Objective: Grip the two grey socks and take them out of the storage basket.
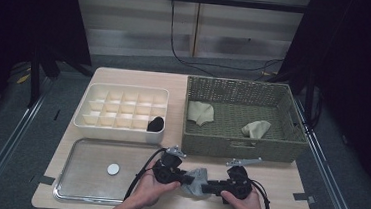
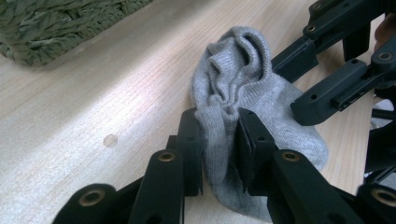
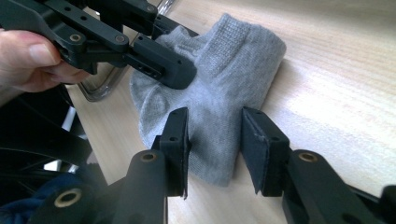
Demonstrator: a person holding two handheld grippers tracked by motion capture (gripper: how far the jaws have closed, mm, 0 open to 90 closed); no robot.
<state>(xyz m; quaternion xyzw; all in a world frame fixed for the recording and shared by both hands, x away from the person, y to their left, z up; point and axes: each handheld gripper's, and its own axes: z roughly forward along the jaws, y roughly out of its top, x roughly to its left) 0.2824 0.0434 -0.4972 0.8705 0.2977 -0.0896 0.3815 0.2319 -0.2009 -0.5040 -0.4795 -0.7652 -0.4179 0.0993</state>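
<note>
With the left gripper (image 2: 219, 149) fingers pinching the grey sock (image 2: 243, 93) and the right gripper (image 3: 215, 149) fingers parted around it, keep the fold flat on the desk (image 1: 287, 192).

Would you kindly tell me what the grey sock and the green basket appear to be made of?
Grey sock: soft knitted fabric, judging by its fine ribbing and limp folds. Green basket: woven cord or twisted fibre, matte, its braided strands visible; the exact fibre is unclear.

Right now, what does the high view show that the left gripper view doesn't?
High view alone: the white divided organizer with a dark sock in one cell, two beige socks inside the basket, a clear tray with a white disc. Left gripper view alone: the left tool pinching a fold of cloth. Shared: the grey sock, the woven basket, the wooden table.
</note>
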